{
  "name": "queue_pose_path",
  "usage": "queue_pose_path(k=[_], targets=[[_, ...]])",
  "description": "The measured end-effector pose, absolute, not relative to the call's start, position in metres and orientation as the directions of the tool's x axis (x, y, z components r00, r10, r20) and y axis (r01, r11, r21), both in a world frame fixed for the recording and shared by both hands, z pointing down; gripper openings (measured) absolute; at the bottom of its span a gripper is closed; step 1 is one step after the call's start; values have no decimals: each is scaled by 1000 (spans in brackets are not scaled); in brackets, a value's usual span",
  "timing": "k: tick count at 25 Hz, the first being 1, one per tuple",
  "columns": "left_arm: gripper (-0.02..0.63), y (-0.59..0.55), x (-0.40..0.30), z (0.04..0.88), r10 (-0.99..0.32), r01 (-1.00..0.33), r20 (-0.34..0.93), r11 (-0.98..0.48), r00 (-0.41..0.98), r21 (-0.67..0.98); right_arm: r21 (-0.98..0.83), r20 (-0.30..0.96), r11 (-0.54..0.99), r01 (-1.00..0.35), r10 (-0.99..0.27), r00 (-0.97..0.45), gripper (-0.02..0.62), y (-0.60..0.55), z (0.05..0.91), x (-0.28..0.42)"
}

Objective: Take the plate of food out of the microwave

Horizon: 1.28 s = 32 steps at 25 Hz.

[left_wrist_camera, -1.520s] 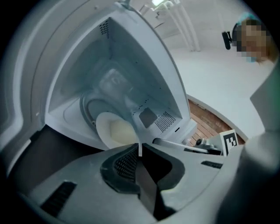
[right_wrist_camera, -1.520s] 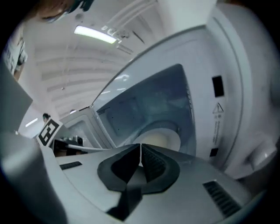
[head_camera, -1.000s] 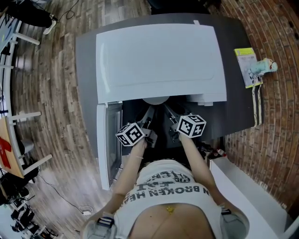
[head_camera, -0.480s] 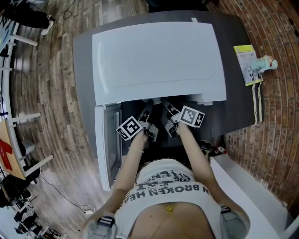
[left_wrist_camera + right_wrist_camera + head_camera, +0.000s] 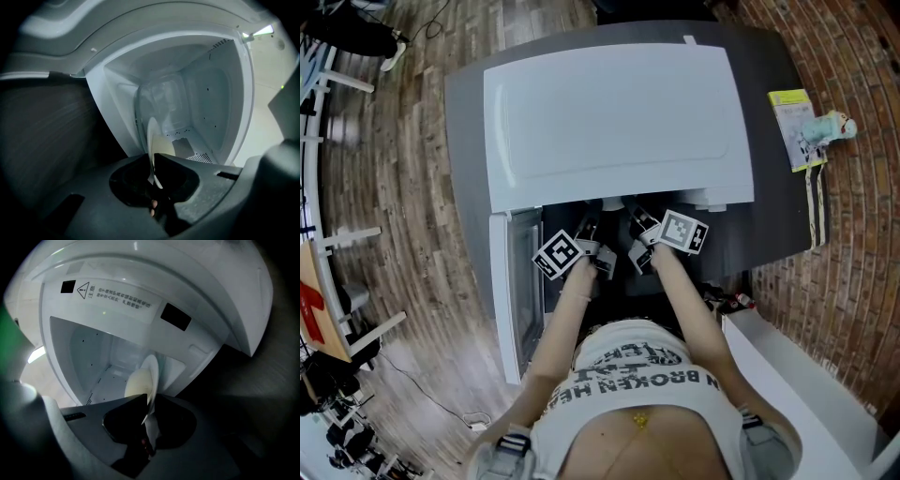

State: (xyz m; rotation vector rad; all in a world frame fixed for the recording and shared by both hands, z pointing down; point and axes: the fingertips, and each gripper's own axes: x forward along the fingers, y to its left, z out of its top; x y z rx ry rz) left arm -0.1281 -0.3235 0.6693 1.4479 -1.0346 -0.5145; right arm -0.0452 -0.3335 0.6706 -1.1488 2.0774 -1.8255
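The white microwave [image 5: 619, 112] stands on a grey counter, and its door [image 5: 514, 281] hangs open at the left. Both grippers reach into its mouth. In the left gripper view a white plate [image 5: 152, 136] carrying pale food [image 5: 164, 146] shows edge-on inside the cavity. The left gripper [image 5: 151, 158] [image 5: 591, 225] has just been closing and grips the plate's rim. The right gripper [image 5: 149, 401] [image 5: 639, 220] has likewise been closing, with the plate [image 5: 151, 373] pinched at its rim beside the food [image 5: 136, 383]. From the head view the plate is hidden.
A yellow packet [image 5: 792, 127] and a small bottle [image 5: 830, 127] lie on the counter's right end by the brick wall. A white ledge [image 5: 797, 384] runs at the lower right. Wooden floor and chair legs [image 5: 347, 244] are at the left.
Both grippers have pushed further into the microwave's mouth and rolled, their marker cubes turning. Their fingers now sit closer together under the microwave's front edge.
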Motion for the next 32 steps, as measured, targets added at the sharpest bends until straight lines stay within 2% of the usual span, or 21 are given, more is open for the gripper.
queue_pose_path(k=[5, 32], targets=[[28, -323, -127, 668, -835, -242, 242, 135, 494, 961, -913, 337, -35, -406, -626, -703, 43, -334, 668, -44], [25, -278, -117, 639, -799, -227, 186, 64, 572, 972, -905, 307, 20, -425, -661, -684, 43, -286, 636, -35]])
